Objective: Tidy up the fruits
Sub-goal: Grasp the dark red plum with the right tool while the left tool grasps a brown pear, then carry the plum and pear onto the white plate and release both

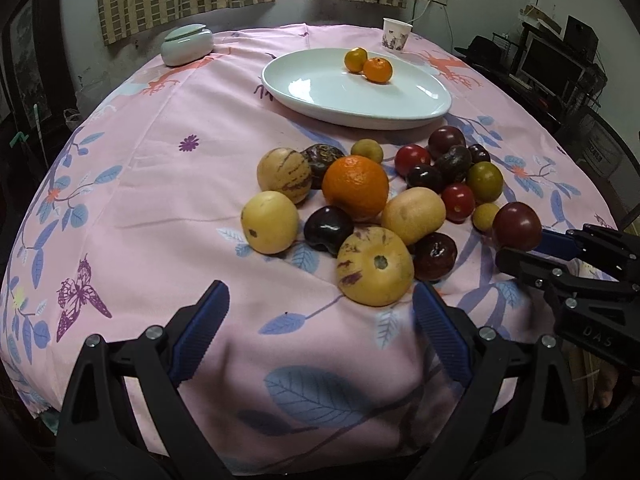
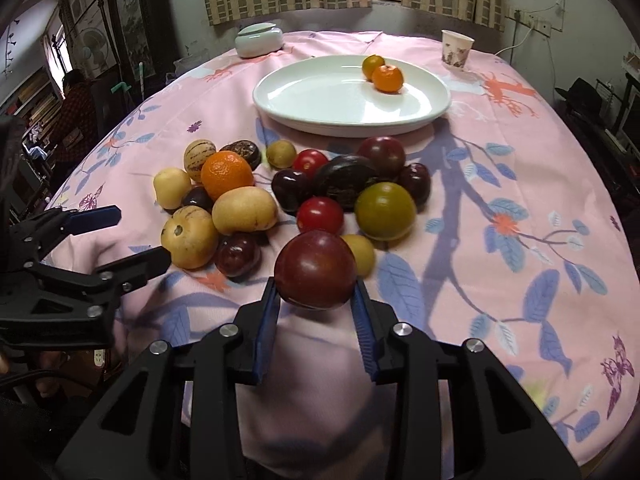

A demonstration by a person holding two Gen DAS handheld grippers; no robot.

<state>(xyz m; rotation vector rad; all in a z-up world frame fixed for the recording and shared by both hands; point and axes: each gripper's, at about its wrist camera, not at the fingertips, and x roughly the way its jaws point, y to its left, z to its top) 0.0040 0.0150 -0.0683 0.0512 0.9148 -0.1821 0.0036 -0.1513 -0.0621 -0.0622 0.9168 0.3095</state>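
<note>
Right wrist view: the right gripper (image 2: 316,292) clamps a dark red tomato (image 2: 316,268) at the near edge of the fruit pile (image 2: 288,196). The left gripper (image 1: 320,312) gapes wide, holding nothing, before a striped yellow fruit (image 1: 374,272). "DAS" is moulded on the right gripper's body. Two small oranges (image 2: 383,74) sit on the white plate (image 2: 320,100) beyond.

The dark red tomato (image 2: 316,268) hides much of a small yellow fruit (image 2: 362,254) at its three o'clock. The purple plum (image 1: 328,230) sits half-buried under the orange (image 1: 355,186).

Both wrist views near, facing fruit pile (image 1: 360,208)
</note>
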